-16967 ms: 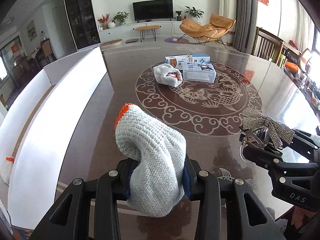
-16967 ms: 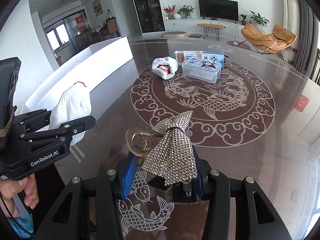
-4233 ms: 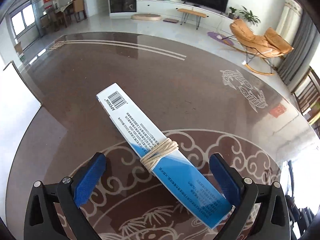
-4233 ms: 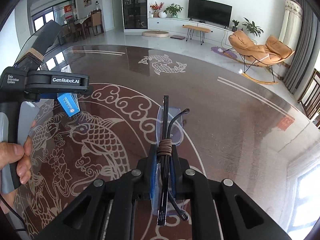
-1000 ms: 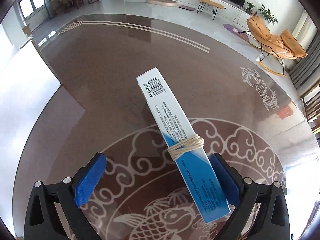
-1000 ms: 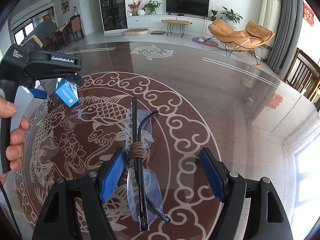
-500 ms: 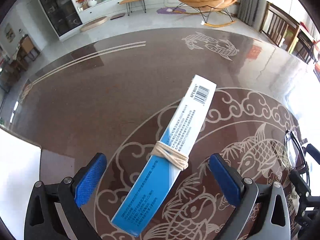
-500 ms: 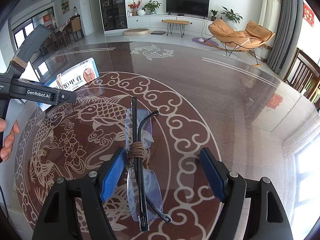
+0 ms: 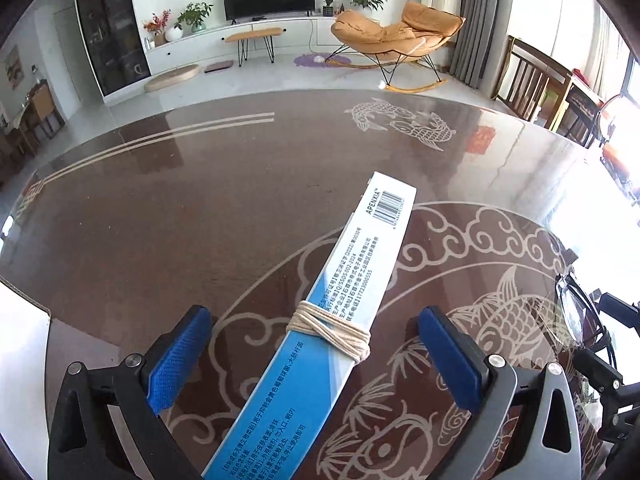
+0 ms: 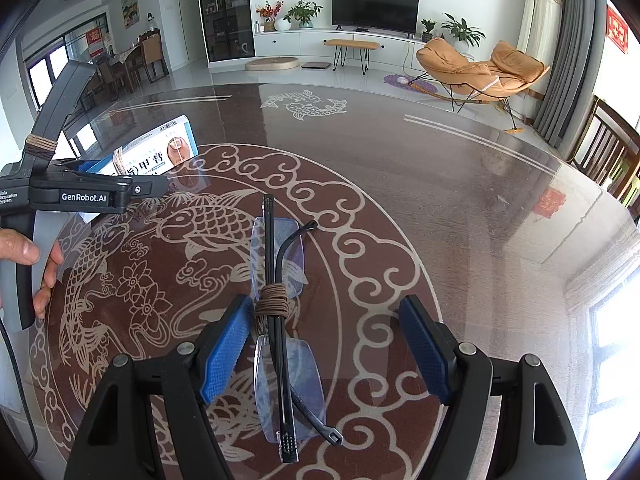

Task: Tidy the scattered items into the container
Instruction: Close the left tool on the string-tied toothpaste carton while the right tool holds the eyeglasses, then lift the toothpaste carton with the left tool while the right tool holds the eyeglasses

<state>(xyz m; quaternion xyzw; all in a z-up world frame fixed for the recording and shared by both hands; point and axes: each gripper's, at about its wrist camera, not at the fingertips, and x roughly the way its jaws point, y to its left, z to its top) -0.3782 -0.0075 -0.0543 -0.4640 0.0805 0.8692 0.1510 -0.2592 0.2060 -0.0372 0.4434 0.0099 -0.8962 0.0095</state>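
We see one glossy brown tabletop [image 10: 460,208] etched with pale fish and cloud scrolls. One long blue-and-white carton [image 9: 320,328], cord-wrapped, lies between our left claw's [image 9: 316,360] wide-open blue pads, touching neither. One rimless folded eyeglasses [image 10: 280,320], cord-bound, sits inside our right claw [image 10: 320,352], equally wide, at six o'clock, ungripped.

Left gripper [image 9: 316,354]: rolled, view swung rightward across table | blue-and-white box [image 9: 320,340]: now slants toward upper right; a second ago toward upper left | glove, bow clip from earliest frames: no longer held
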